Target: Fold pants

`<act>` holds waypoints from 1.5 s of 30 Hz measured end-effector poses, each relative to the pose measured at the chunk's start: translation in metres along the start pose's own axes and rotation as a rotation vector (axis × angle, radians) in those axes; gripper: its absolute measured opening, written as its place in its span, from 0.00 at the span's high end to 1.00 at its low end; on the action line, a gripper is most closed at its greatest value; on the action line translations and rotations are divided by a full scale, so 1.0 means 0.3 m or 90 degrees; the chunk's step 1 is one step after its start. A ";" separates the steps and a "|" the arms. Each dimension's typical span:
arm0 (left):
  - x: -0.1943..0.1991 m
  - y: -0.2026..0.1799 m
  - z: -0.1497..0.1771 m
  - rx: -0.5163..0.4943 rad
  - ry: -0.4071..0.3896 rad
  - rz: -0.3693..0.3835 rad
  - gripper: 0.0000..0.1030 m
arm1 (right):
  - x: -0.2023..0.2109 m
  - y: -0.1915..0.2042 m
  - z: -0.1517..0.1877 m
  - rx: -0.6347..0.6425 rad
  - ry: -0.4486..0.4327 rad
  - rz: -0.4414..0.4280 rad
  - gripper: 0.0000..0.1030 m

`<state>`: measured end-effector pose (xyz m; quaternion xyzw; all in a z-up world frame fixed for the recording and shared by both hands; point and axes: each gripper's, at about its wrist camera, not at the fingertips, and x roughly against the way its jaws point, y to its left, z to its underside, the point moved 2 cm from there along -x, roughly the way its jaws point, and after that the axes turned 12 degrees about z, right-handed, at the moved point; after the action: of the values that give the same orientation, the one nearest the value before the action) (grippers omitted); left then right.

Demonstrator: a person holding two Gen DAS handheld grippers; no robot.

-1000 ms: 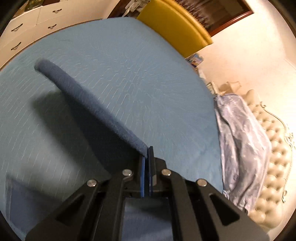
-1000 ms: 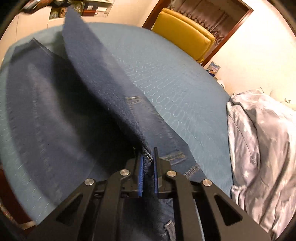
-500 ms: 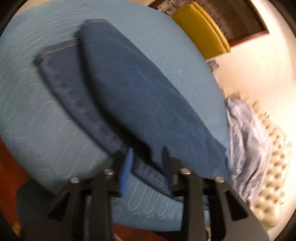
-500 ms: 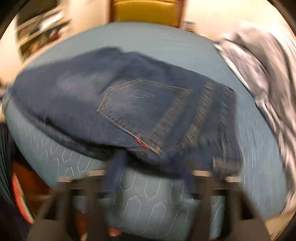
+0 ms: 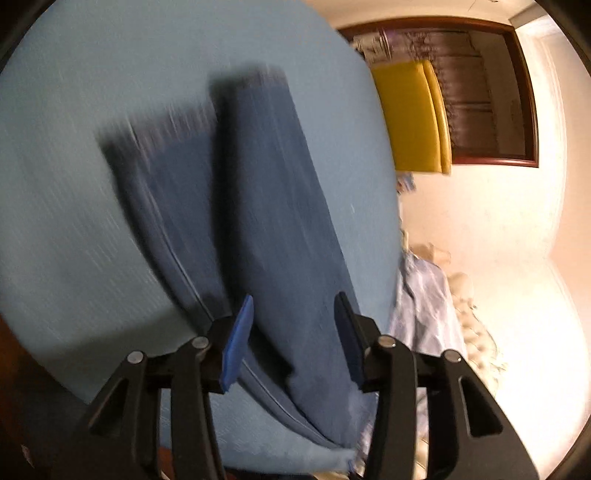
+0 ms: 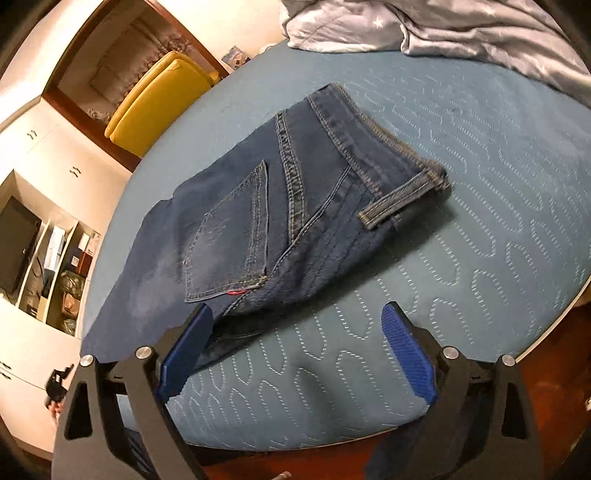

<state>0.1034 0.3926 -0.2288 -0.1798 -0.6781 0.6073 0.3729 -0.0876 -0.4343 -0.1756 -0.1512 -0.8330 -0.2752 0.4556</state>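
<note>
Pants [image 6: 280,221] flat on bed [image 6: 498,192]; bedding heap [image 6: 424,26] at 1 o'clock; chair [image 6: 159,99] beyond at 10 o'clock.

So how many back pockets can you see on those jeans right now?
1. A single back pocket shows on the top face of the jeans, near the edge closest to the open right gripper. A second pocket may be hidden under the fold.
</note>
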 end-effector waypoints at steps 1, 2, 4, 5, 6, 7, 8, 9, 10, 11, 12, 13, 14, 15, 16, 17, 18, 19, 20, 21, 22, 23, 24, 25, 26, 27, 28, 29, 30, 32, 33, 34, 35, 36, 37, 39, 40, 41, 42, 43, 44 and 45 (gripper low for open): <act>-0.041 0.008 0.023 0.012 0.015 0.000 0.53 | -0.003 0.008 0.002 0.003 0.001 -0.001 0.12; -0.069 0.014 0.033 0.017 0.021 -0.012 0.53 | -0.010 0.013 0.003 0.007 0.002 -0.002 0.12; -0.122 0.019 0.039 0.029 0.023 -0.021 0.53 | -0.028 0.022 -0.005 0.008 0.004 0.001 0.12; -0.132 0.011 0.032 0.030 0.019 -0.020 0.53 | -0.040 0.029 -0.013 0.005 0.006 0.004 0.12; -0.134 -0.004 0.022 0.021 0.010 -0.017 0.53 | -0.050 0.029 -0.018 0.000 0.009 0.010 0.12; -0.133 -0.028 0.015 0.009 -0.007 -0.020 0.53 | -0.059 0.026 -0.018 -0.003 0.011 0.015 0.12; -0.116 -0.043 0.009 0.009 -0.023 -0.007 0.53 | -0.067 0.026 -0.017 -0.005 0.012 0.016 0.12; -0.093 -0.039 0.010 0.011 -0.033 0.012 0.52 | -0.075 0.024 -0.015 -0.004 0.012 0.017 0.12; -0.082 -0.036 0.006 0.011 -0.041 0.028 0.50 | -0.085 0.023 -0.014 -0.003 0.015 0.024 0.12; -0.069 -0.031 0.008 0.012 -0.049 0.039 0.49 | -0.094 0.021 -0.014 -0.003 0.016 0.027 0.12; -0.063 -0.019 0.020 0.017 -0.055 0.036 0.48 | -0.093 0.021 -0.013 -0.003 0.015 0.027 0.11; -0.073 -0.010 0.034 0.024 -0.052 0.024 0.47 | -0.090 0.022 -0.012 -0.004 0.013 0.025 0.10; -0.086 0.016 0.057 0.041 -0.039 0.008 0.47 | -0.088 0.022 -0.014 -0.006 0.013 0.021 0.10; -0.109 0.044 0.088 0.063 -0.024 -0.004 0.47 | -0.089 0.020 -0.016 -0.012 0.013 0.014 0.11; -0.128 0.056 0.116 0.065 -0.021 0.001 0.48 | -0.094 0.019 -0.019 -0.020 0.015 0.009 0.10; -0.134 0.049 0.127 0.046 -0.025 0.001 0.48 | -0.099 0.011 -0.021 -0.033 0.017 0.003 0.11; -0.135 0.040 0.127 0.031 -0.027 -0.003 0.48 | -0.099 0.005 -0.022 -0.045 0.017 -0.002 0.10; -0.138 0.031 0.113 0.025 -0.033 0.010 0.48 | -0.101 0.002 -0.027 -0.055 0.017 -0.007 0.10; -0.137 0.012 0.085 0.007 -0.046 0.017 0.48 | -0.100 -0.003 -0.032 -0.069 0.019 -0.012 0.10; -0.133 -0.020 0.050 -0.030 -0.062 0.007 0.48 | -0.097 -0.012 -0.035 -0.079 0.019 -0.017 0.10; -0.127 -0.052 0.021 -0.055 -0.078 -0.006 0.48 | -0.094 -0.021 -0.039 -0.091 0.018 -0.021 0.10; -0.111 -0.085 -0.008 -0.075 -0.096 -0.006 0.48 | -0.086 -0.035 -0.045 -0.107 0.013 -0.025 0.10; -0.087 -0.130 -0.038 -0.099 -0.112 0.001 0.48 | -0.080 -0.045 -0.049 -0.119 0.010 -0.032 0.10; -0.076 -0.171 -0.061 -0.123 -0.122 -0.004 0.48 | -0.080 -0.054 -0.054 -0.131 0.007 -0.040 0.10; -0.074 -0.195 -0.073 -0.134 -0.122 -0.012 0.48 | -0.082 -0.070 -0.060 -0.147 0.003 -0.039 0.10; -0.088 -0.211 -0.085 -0.134 -0.113 -0.013 0.48 | -0.090 -0.079 -0.068 -0.155 0.002 -0.037 0.10; -0.098 -0.203 -0.102 -0.125 -0.098 -0.009 0.48 | -0.098 -0.085 -0.079 -0.159 0.003 -0.038 0.11; -0.074 -0.169 -0.113 -0.111 -0.095 -0.014 0.48 | -0.098 -0.091 -0.087 -0.161 -0.001 -0.037 0.11; -0.057 -0.136 -0.132 -0.084 -0.108 -0.020 0.49 | -0.097 -0.092 -0.099 -0.161 -0.008 -0.038 0.14; -0.015 -0.101 -0.166 -0.052 -0.134 0.014 0.49 | -0.103 -0.096 -0.125 -0.160 -0.019 -0.042 0.21; 0.017 -0.076 -0.175 -0.031 -0.146 0.040 0.49 | -0.112 -0.102 -0.135 -0.159 -0.018 -0.042 0.25; 0.037 -0.051 -0.182 -0.013 -0.156 0.058 0.49 | -0.127 -0.106 -0.148 -0.155 -0.016 -0.043 0.33; 0.036 -0.038 -0.188 -0.006 -0.153 0.059 0.49 | -0.135 -0.107 -0.160 -0.152 -0.014 -0.041 0.39; 0.047 -0.020 -0.195 0.007 -0.159 0.054 0.49 | -0.140 -0.095 -0.170 -0.148 -0.014 -0.034 0.51; 0.074 -0.007 -0.199 0.012 -0.167 0.069 0.49 | -0.137 -0.087 -0.180 -0.140 -0.020 -0.028 0.66; 0.114 -0.008 -0.203 0.005 -0.189 0.093 0.51 | -0.111 -0.062 -0.206 -0.106 -0.043 -0.014 0.81; 0.122 -0.016 -0.210 -0.007 -0.196 0.088 0.53 | -0.102 -0.051 -0.218 -0.089 -0.050 -0.008 0.85; 0.112 -0.020 -0.218 -0.013 -0.193 0.067 0.58 | -0.098 -0.037 -0.237 -0.068 -0.056 -0.004 0.87; 0.096 -0.011 -0.228 -0.007 -0.183 0.050 0.62 | -0.096 -0.027 -0.247 -0.057 -0.056 0.000 0.88; 0.080 0.004 -0.240 0.010 -0.174 0.031 0.76 | -0.099 -0.018 -0.258 -0.050 -0.053 0.006 0.90; 0.072 0.010 -0.257 0.021 -0.172 0.008 0.87 | -0.106 -0.008 -0.271 -0.048 -0.049 0.013 0.91; 0.082 0.025 -0.264 0.031 -0.175 -0.016 0.91 | -0.108 -0.004 -0.277 -0.048 -0.045 0.014 0.92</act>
<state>0.1430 0.4658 -0.2301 -0.0770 -0.7104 0.6374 0.2882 -0.0144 -0.4849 -0.1672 -0.1873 -0.8359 -0.2954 0.4230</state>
